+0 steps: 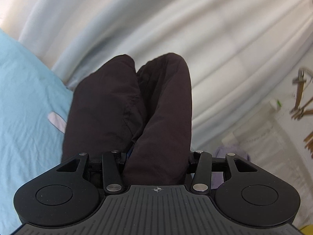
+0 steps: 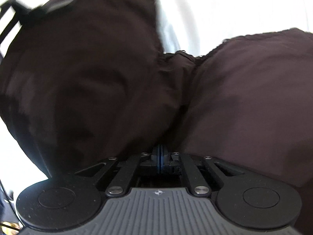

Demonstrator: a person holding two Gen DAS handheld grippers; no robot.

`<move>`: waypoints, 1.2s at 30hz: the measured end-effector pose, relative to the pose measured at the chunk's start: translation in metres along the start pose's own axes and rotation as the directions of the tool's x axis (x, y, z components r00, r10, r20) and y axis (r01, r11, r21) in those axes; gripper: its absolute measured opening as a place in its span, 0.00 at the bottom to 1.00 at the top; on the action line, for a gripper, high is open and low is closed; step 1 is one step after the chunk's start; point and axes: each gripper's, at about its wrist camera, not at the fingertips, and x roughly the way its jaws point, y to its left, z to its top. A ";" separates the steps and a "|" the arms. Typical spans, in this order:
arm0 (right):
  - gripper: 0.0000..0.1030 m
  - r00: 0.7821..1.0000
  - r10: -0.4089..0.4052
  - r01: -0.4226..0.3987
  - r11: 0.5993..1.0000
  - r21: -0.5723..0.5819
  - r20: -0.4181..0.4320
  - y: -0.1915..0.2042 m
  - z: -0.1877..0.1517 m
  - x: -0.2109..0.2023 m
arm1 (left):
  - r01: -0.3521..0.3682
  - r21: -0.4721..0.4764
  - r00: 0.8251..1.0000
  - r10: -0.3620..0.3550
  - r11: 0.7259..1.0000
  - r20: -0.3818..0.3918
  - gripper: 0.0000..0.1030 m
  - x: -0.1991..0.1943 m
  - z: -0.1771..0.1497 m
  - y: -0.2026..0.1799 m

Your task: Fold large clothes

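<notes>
Left wrist view: the left gripper (image 1: 156, 156) has a thick bunch of the dark brown woven garment (image 1: 137, 105) between its jaws. The jaws stand partly apart, and the fabric fills the gap, so they read as clamped on the bunch. The cloth rises ahead of the jaws in two rounded lobes with a deep crease between them. To the left lies a light blue bed sheet (image 1: 25, 101), wrinkled, with a pale patch printed on it; the garment overlaps the sheet's near edge. Behind hangs a white pleated curtain (image 1: 176, 29), blurred. Wooden items at far right are too blurred to name.

Right wrist view: the right gripper (image 2: 160, 156) has its jaws drawn fully together, blue pads meeting, at the foot of the same dark brown garment. Cloth swells up on both sides of the pinch and covers nearly the whole view, so the jaws appear to grip a thin edge or fold; how many layers cannot be told. A gathered seam runs across the middle. No bed surface shows here.

Risks, as judgement: the garment looks lifted and bunched, not spread, so a fold laid from here could come out crooked. The right pinch is narrow; weight of a large garment might drag it free. The left bundle may trap extra layers and carry wrinkles into the fold.
</notes>
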 end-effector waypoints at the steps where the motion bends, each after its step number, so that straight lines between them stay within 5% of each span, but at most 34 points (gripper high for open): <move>1: 0.01 1.000 0.002 -0.002 1.000 0.013 0.003 -0.001 0.004 -0.006 | -0.004 0.018 1.000 0.004 1.000 -0.009 0.48 0.004 -0.002 -0.004; 3: 0.02 0.993 -0.067 0.064 0.997 0.032 0.097 -0.007 0.009 -0.033 | -0.014 0.061 1.000 0.015 0.998 -0.023 0.48 0.009 -0.007 -0.012; 5: 0.02 0.960 -0.214 0.209 0.977 0.044 0.180 -0.020 0.012 -0.058 | -0.018 0.089 0.999 0.021 0.996 -0.032 0.48 0.014 -0.010 -0.017; 7: 0.02 0.916 -0.340 0.330 0.941 0.079 0.213 -0.038 0.013 -0.074 | -0.013 0.106 0.999 0.018 0.994 -0.046 0.48 0.020 -0.014 -0.020; 9: 0.02 0.901 -0.396 0.369 0.914 0.167 0.177 -0.064 0.013 -0.081 | 0.000 0.126 0.998 0.008 0.992 -0.062 0.48 0.028 -0.019 -0.020; 15: 0.07 0.952 -0.277 0.223 0.920 0.322 0.130 -0.089 0.012 -0.101 | 0.012 0.199 0.993 0.011 0.980 -0.115 0.48 0.056 -0.038 -0.011; 16: 0.13 0.959 -0.252 0.199 0.924 0.326 0.128 -0.089 0.018 -0.103 | 0.020 0.201 0.993 0.004 0.979 -0.115 0.48 0.057 -0.041 -0.008; 18: 0.58 0.978 -0.152 0.095 0.934 0.345 0.142 -0.088 0.037 -0.105 | 0.031 0.225 0.993 -0.005 0.974 -0.117 0.48 0.056 -0.044 -0.005; 21: 0.79 0.984 0.035 -0.098 0.926 0.365 0.175 -0.089 0.077 -0.107 | 0.041 0.255 0.993 -0.012 0.966 -0.114 0.48 0.053 -0.046 -0.003; 24: 0.88 0.982 0.152 -0.182 0.923 0.339 0.112 -0.074 0.117 -0.086 | 0.049 0.252 0.993 -0.019 0.967 -0.119 0.48 0.053 -0.048 0.002; 27: 0.88 0.987 0.161 -0.152 0.950 0.273 -0.011 -0.049 0.147 -0.054 | 0.056 0.257 0.992 -0.026 0.965 -0.120 0.49 0.056 -0.052 0.003; 31: 0.85 0.983 0.074 -0.047 0.985 0.165 -0.166 -0.023 0.166 -0.008 | 0.053 0.274 0.993 -0.023 0.960 -0.113 0.49 0.055 -0.057 0.002; 34: 0.55 0.970 0.001 0.027 0.993 0.114 -0.243 -0.015 0.164 0.019 | 0.035 0.310 0.994 -0.001 0.950 -0.109 0.50 0.057 -0.061 -0.002; 35: 0.36 0.968 -0.021 0.046 0.995 0.093 -0.251 -0.013 0.161 0.022 | 0.022 0.320 0.993 0.015 0.947 -0.114 0.50 0.059 -0.063 -0.002; 36: 0.32 0.965 -0.048 0.064 0.996 0.056 -0.257 -0.008 0.157 0.021 | 0.012 0.329 0.993 0.028 0.944 -0.116 0.50 0.059 -0.063 -0.003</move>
